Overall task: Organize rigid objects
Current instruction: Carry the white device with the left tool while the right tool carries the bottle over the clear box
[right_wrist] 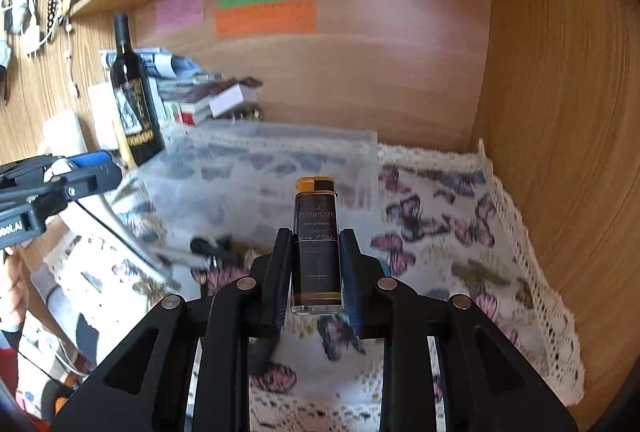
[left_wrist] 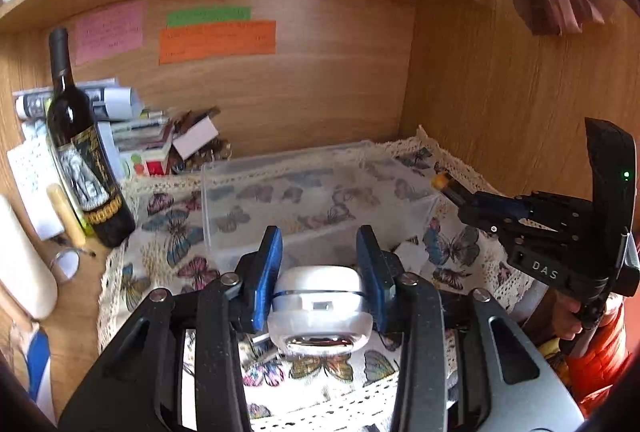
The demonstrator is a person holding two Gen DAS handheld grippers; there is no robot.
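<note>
Fingers (left_wrist: pixel 268 268) of our left gripper (left_wrist: pixel 320 264) clamp a white case (left_wrist: pixel 320 302); our right gripper (right_wrist: pixel 316 264) grips a dark lighter (right_wrist: pixel 317 248) above the clear box (left_wrist: pixel 320 188).

"DAS" shows in pale letters on the black body of the right gripper (left_wrist: pixel 450 188), and the lighter (right_wrist: pixel 317 244) pinched in it carries "CERTIFICATE" in gold print, the lines beneath too small to read. The left gripper (right_wrist: pixel 80 168) shows only the cut-off letters "oot.AI"; the coloured notes (left_wrist: pixel 216 40) on the back panel are blurred.
</note>
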